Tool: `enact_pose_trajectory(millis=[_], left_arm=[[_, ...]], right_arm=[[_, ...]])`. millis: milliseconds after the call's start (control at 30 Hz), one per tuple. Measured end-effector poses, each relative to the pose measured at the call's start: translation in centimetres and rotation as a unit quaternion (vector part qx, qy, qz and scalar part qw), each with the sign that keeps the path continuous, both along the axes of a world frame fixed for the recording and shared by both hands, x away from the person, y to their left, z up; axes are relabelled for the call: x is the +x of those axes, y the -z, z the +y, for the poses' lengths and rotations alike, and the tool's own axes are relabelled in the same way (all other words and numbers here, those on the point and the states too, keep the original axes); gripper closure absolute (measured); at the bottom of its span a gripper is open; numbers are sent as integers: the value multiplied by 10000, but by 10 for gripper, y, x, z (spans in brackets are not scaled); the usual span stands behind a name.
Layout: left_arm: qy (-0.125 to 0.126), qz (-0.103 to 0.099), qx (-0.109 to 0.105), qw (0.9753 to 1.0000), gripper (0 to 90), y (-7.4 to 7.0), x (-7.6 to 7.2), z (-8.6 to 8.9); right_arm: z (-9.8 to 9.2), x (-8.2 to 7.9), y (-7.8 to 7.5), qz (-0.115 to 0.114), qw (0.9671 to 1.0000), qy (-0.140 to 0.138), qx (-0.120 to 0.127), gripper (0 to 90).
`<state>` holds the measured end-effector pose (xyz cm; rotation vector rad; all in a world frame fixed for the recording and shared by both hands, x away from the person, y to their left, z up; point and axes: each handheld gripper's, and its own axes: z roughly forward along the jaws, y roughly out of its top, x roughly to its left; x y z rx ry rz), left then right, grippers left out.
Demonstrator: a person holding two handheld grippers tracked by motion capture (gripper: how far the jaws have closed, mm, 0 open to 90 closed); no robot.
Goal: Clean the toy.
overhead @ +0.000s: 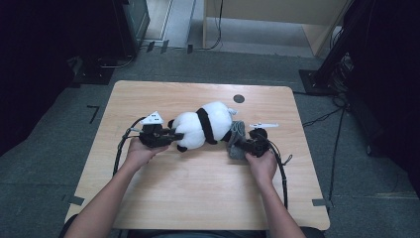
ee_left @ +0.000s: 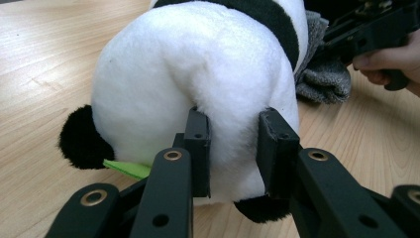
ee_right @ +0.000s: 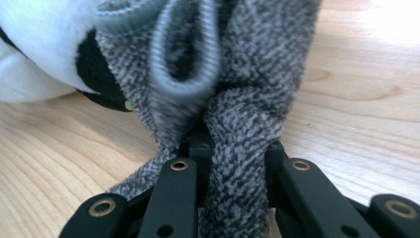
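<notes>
A stuffed panda (overhead: 203, 125) lies mid-desk (overhead: 198, 193), its white head pinched by the left hand-held gripper (ee_left: 233, 151), apparently to steady it, while the right hand-held gripper (ee_right: 235, 148) clamps a grey knit garment (ee_right: 247, 74) bunched against the toy's far end

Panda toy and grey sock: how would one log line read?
left tongs: shut on panda toy | right tongs: shut on grey sock | sock at panda's end | on table
</notes>
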<state>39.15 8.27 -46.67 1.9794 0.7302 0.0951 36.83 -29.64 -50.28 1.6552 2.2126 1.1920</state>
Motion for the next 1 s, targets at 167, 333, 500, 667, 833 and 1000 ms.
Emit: enact_pose_trajectory(millis=[167,333,500,667,833,1000], left_arm=[[-5,19,-2,10000,703,0,0,1],[39,28,-32,10000,704,0,0,0],[171,-13,25,9998,704,0,-3,-4],[180,-9,11,9998,704,1,-3,-5],[154,-10,19,9999,704,1,-3,-5],[136,5,-25,9999,704,1,-3,-4]], right_arm=[[-8,-7,-24,-502,9983,170,254,774],[-2,-18,-47,-1153,9919,-10,525,774],[13,-15,-38,-1116,9934,-207,134,773],[11,-11,-27,-840,9961,-245,115,778],[11,-7,-16,-593,9980,-229,-54,778],[10,-5,-10,-403,9988,-210,-164,777]])
